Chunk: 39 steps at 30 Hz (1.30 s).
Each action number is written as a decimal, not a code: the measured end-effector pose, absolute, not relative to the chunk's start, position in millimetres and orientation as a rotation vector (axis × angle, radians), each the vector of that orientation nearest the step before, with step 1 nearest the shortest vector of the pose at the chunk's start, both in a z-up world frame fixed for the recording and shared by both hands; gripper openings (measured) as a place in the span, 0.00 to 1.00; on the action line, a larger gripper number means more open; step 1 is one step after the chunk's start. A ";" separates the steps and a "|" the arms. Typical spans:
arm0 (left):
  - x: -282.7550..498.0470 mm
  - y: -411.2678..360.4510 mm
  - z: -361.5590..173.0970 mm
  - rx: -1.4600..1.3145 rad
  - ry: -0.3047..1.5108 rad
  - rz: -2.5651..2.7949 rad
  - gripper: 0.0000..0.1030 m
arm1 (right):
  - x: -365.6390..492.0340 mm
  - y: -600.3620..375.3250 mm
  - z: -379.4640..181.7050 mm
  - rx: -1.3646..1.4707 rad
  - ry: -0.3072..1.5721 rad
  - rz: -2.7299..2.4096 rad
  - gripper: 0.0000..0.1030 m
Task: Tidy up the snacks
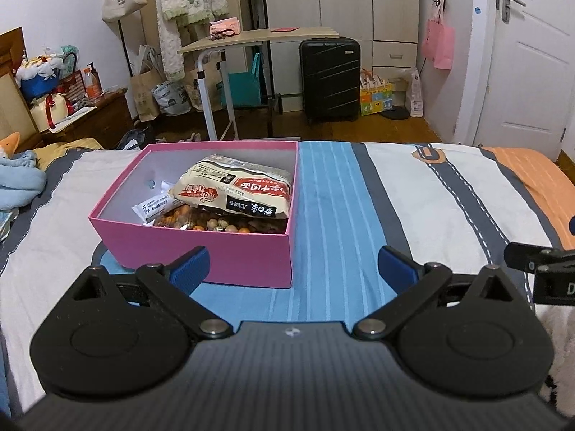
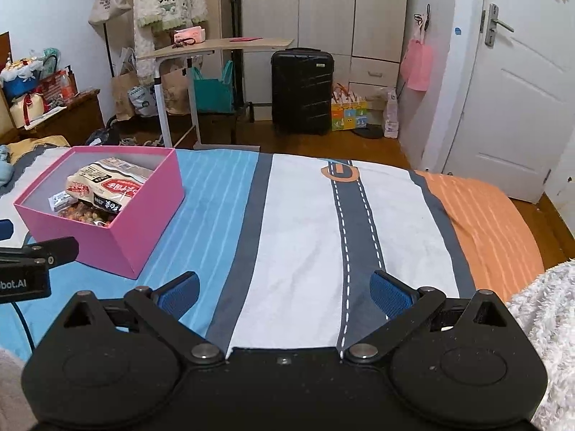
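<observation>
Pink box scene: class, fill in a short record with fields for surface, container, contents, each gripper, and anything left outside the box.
surface: bed with a striped cover
container: pink box, open, no lid in view, on the bed
contents: noodle packet on top, leaning on the right wall; nut bag beneath; small white packet at left
left gripper: open, empty, just short of the box
right gripper: open, empty, over bare cover to the right of the box
snacks outside box: none visible

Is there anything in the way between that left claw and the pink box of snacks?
Nothing visible. The left claw hangs open just in front of the pink box, with only bare bedspread between them.
</observation>
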<state>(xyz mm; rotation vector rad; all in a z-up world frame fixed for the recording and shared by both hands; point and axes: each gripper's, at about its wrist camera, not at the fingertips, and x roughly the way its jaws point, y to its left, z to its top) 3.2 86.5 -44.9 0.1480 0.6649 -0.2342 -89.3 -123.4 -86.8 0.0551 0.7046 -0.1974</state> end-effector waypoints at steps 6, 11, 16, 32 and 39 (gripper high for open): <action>2.6 86.9 -44.9 0.146 0.669 -0.227 0.98 | -90.5 -122.7 -88.2 0.070 0.720 -0.200 0.99; 3.4 86.2 -45.9 0.149 0.683 -0.239 0.98 | -89.8 -121.5 -89.9 0.055 0.736 -0.222 0.99; 0.8 86.2 -44.9 0.149 0.674 -0.251 0.99 | -90.4 -124.0 -89.4 0.053 0.732 -0.238 0.99; 0.3 85.0 -44.5 0.147 0.673 -0.252 0.99 | -96.2 -113.5 -84.7 -0.022 0.692 -0.278 0.99; 1.1 87.8 -43.6 0.132 0.672 -0.258 0.99 | -96.0 -115.3 -86.5 0.005 0.705 -0.274 0.99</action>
